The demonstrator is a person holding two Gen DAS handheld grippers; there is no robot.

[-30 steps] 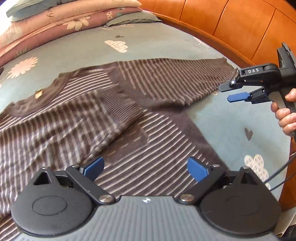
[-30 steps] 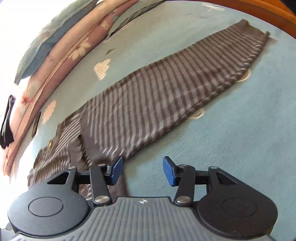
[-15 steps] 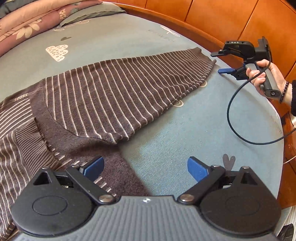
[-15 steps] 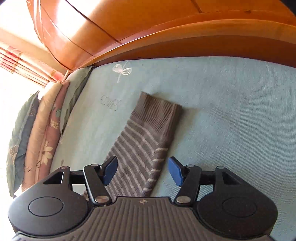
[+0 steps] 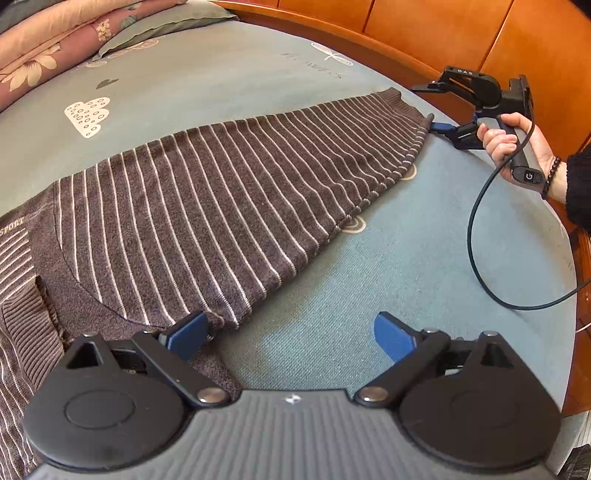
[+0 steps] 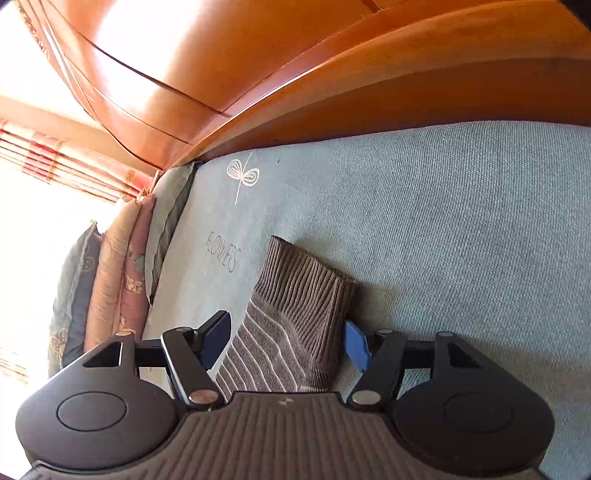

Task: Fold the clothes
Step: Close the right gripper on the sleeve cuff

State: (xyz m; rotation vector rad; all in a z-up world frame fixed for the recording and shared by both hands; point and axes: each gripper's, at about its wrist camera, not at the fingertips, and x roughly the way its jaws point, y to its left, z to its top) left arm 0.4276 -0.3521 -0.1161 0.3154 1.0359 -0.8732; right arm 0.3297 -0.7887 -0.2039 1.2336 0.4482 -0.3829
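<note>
Your left gripper sits low over the bed, jaws wide apart, nothing between them but bare sheet; its left blue pad overlaps the lower edge of the sleeve where it joins the body, though I can't tell if it touches. Your right gripper has its two fingers straddling the ribbed cuff, jaws opening, cuff between them; the right blue pad is right at the cuff's edge, the left one stands just off it, so no pinch. In the left wrist view the same right gripper shows at the far end of the sleeve, lower finger at the cuff corner, one hand around the handle, bead bracelet on the wrist, one black cable looping down across the sheet. One sweater: dark brown with thin pale stripes, one sleeve laid out flat and straight on the bed toward the footboard side, body bunched at the left edge of the left wrist view, "SPORT" lettering near the shoulder. One grey-blue bedsheet with printed clouds, hearts and the word "FLOWERS". Stacked folded bedding at the far left, about four layers. One orange wooden bed frame curves round behind.
</note>
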